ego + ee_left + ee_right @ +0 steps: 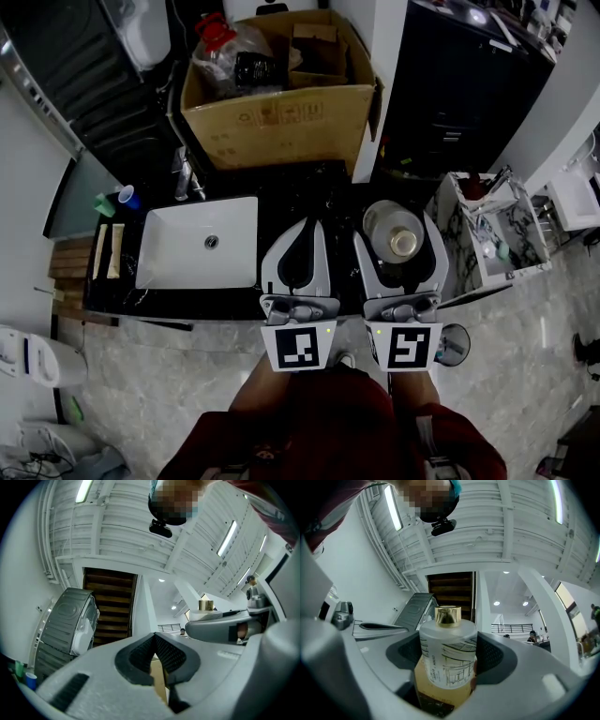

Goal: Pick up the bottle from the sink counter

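A frosted round bottle (447, 660) with a gold cap and amber liquid stands upright between the dark pads of my right gripper (447, 656), which is shut on its body. From the head view the bottle (403, 240) is seen from above inside the right gripper (401, 246), held over the black counter (314, 192) to the right of the sink. My left gripper (302, 255) hangs beside it, shut, its pads meeting at the tip with nothing held. The left gripper (154, 641) points up at the ceiling.
A white rectangular sink (159, 246) with a chrome faucet (185, 173) lies left of the grippers. A large open cardboard box (281, 112) sits behind on the counter. A blue cup (129, 197) stands at the far left, a marbled rack (487, 234) to the right.
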A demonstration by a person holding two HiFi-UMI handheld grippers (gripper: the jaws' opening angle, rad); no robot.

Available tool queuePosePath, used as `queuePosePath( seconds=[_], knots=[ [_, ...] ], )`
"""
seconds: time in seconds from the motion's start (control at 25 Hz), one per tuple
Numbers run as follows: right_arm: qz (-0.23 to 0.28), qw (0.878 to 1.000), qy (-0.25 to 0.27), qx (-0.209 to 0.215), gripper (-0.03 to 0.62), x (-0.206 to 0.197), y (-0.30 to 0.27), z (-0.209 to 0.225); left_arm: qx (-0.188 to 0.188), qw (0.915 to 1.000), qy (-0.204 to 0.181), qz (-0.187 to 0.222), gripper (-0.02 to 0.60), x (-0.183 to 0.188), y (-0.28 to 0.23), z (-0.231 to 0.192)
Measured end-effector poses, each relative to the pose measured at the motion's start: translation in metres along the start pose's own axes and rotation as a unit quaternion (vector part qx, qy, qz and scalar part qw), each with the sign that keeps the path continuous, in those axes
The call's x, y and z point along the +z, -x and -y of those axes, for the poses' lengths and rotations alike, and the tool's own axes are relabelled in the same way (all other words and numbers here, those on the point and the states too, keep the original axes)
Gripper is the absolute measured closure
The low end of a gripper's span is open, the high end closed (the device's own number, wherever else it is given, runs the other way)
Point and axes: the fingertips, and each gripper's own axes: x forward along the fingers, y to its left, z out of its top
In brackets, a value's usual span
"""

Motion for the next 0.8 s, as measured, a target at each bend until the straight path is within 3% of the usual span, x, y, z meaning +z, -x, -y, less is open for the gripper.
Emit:
queuePosePath(
  seconds=[0.8],
  knots=[
    [-0.014,1.0,0.0,0.005,0.261,-0.009,0.0017,-0.0032,-0.003,1.0,0.0,-0.004,0.578,-0.0012,0.0009,0.0029]
  ],
)
